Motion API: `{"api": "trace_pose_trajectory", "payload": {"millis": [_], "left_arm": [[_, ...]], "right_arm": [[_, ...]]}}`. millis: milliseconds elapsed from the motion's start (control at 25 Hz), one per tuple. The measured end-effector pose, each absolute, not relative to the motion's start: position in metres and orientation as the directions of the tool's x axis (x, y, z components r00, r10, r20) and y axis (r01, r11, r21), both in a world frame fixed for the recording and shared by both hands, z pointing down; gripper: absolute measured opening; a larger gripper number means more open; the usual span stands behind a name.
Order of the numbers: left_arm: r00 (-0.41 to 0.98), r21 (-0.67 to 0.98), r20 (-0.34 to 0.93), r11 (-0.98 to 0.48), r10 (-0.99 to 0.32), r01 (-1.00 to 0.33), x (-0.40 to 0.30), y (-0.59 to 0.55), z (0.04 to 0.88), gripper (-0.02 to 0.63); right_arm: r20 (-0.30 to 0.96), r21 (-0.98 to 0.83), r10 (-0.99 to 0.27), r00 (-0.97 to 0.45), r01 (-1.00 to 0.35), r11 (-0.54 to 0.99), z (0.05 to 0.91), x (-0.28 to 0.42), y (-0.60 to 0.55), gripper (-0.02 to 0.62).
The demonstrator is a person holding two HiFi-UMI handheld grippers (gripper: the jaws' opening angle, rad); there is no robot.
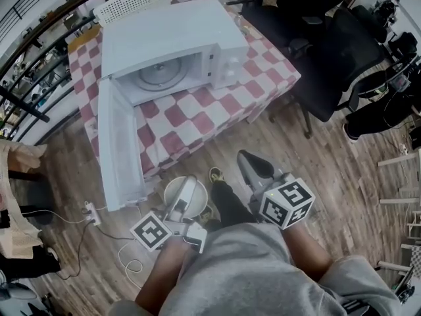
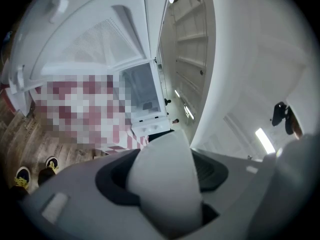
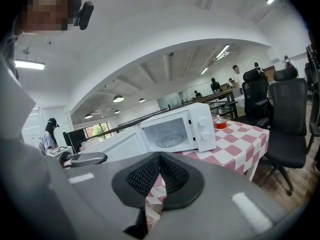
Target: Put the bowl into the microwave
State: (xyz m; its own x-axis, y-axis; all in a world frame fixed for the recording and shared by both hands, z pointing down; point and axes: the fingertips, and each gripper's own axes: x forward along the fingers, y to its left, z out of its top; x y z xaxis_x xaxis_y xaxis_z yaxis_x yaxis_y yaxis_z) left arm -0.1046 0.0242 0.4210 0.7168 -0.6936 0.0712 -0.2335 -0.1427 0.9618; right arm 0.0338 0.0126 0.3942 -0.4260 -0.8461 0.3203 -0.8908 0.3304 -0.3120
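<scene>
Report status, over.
Left tongs shut on bowl. Right tongs shut, empty. Bowl short of microwave, door open. No block seen.

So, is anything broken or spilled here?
No, nothing looks odd. The microwave stands on the table, door open, and the left gripper holds the bowl by its rim. No spills show.

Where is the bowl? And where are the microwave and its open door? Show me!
bowl (image 1: 170, 193): head view, on its pale inside near the rim.
microwave (image 1: 172, 35): head view, on its flat white top.
microwave door (image 1: 118, 147): head view, on the middle of the swung-open panel.
</scene>
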Motion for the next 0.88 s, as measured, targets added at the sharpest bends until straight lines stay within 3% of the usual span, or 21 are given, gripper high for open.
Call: {"api": "trace_pose_trajectory", "payload": {"millis": [880], "left_arm": [[0.655,0.949,0.149,-0.08,-0.741,-0.306,-0.062,-0.098,0.443,0.278]], "right_arm": [[0.32,-0.358,-0.801,-0.506,-0.847,0.392,0.417,0.081,-0.119,-0.003]]}}
